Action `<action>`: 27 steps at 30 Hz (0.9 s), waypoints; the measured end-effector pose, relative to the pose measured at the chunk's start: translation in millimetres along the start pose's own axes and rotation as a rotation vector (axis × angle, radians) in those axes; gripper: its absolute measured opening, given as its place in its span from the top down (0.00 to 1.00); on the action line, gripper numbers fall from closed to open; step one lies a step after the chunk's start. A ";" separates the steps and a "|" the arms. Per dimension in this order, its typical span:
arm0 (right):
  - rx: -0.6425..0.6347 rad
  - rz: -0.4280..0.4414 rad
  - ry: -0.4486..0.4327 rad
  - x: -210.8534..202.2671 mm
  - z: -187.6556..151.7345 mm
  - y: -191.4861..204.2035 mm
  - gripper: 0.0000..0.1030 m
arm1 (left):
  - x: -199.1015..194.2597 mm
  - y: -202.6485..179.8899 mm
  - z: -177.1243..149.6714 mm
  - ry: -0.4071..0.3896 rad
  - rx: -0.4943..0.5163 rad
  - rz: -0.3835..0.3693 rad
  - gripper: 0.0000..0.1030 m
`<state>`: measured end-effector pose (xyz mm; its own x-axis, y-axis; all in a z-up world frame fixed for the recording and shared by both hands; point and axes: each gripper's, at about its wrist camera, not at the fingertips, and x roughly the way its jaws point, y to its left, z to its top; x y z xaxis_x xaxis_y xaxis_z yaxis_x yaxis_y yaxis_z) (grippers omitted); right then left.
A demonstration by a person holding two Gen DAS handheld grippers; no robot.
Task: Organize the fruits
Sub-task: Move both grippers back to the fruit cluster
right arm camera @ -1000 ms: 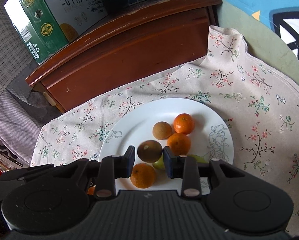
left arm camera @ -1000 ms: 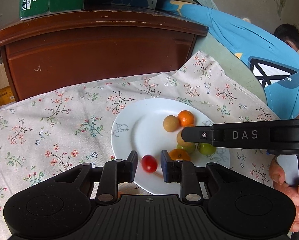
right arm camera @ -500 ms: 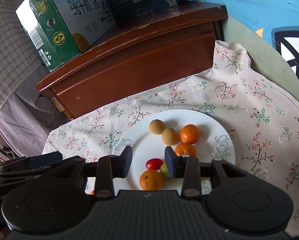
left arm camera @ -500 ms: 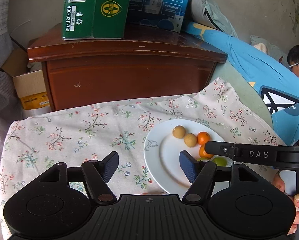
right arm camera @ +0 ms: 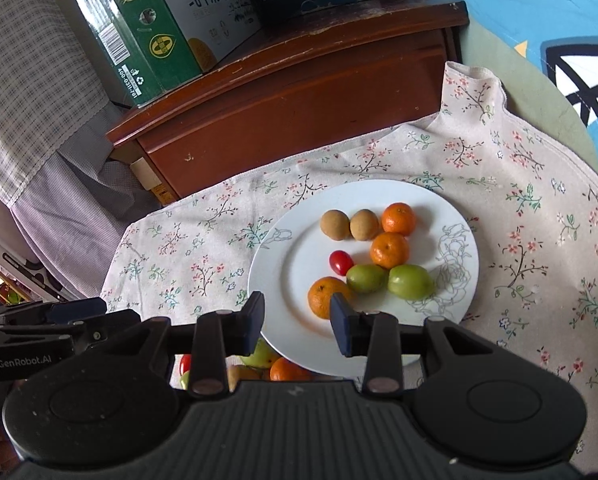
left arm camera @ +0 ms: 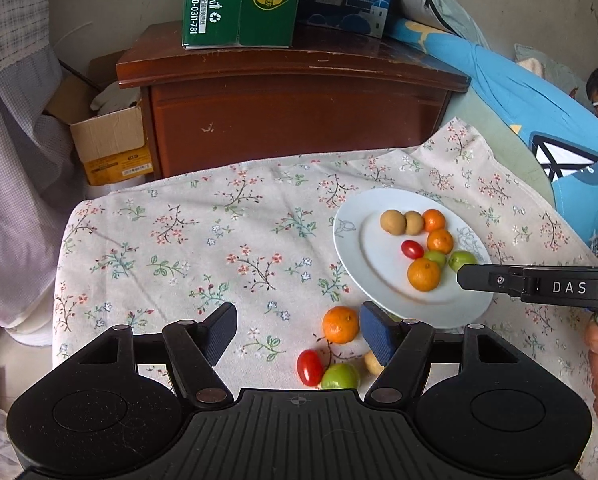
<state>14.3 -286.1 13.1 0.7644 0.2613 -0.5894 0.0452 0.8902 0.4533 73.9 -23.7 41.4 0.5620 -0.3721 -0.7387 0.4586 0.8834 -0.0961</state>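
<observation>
A white plate [left arm camera: 353, 240] [right arm camera: 457, 232] on the floral cloth holds three oranges, two brown fruits, two green fruits and a cherry tomato [right arm camera: 341, 262]. On the cloth in front of the plate lie an orange [left arm camera: 340, 324], a cherry tomato [left arm camera: 310, 367], a green fruit [left arm camera: 340, 376] and a part-hidden brown fruit [left arm camera: 371, 363]. My left gripper [left arm camera: 297, 330] is open and empty above these loose fruits. My right gripper [right arm camera: 297, 318] is open and empty over the plate's near rim, beside an orange [right arm camera: 326, 296].
A dark wooden cabinet [left arm camera: 299, 120] stands behind the table with a green carton [left arm camera: 239, 0] and a blue box on it. A cardboard box [left arm camera: 107, 136] sits at the left. A person in blue [left arm camera: 559, 128] is at the right.
My left gripper opened, let the cherry tomato go on the plate, and pulled back to the left over the loose fruits. My right gripper let a brown fruit go, opened wider and drew back.
</observation>
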 end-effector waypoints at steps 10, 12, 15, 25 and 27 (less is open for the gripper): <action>-0.010 0.010 0.069 4.3 -30.8 9.4 0.64 | 3.9 -4.0 -27.3 0.045 0.085 -0.018 0.34; -0.027 0.013 0.094 9.4 -36.5 11.6 0.64 | 5.0 -8.4 -31.6 0.046 0.124 -0.025 0.34; -0.035 0.000 0.107 15.3 -41.3 11.7 0.64 | 4.1 -13.1 -37.3 0.033 0.175 -0.038 0.34; 0.001 -0.022 0.122 31.3 -45.6 9.3 0.64 | 11.5 -21.9 -45.1 0.029 0.228 -0.060 0.34; -0.001 -0.036 0.120 33.8 -45.9 9.7 0.64 | 13.2 -26.1 -46.9 0.027 0.254 -0.059 0.34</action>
<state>11.0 -251.5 -33.1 0.6796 0.2720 -0.6813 0.0708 0.9000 0.4301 37.1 -38.3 2.8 0.5117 -0.4103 -0.7548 0.6504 0.7590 0.0283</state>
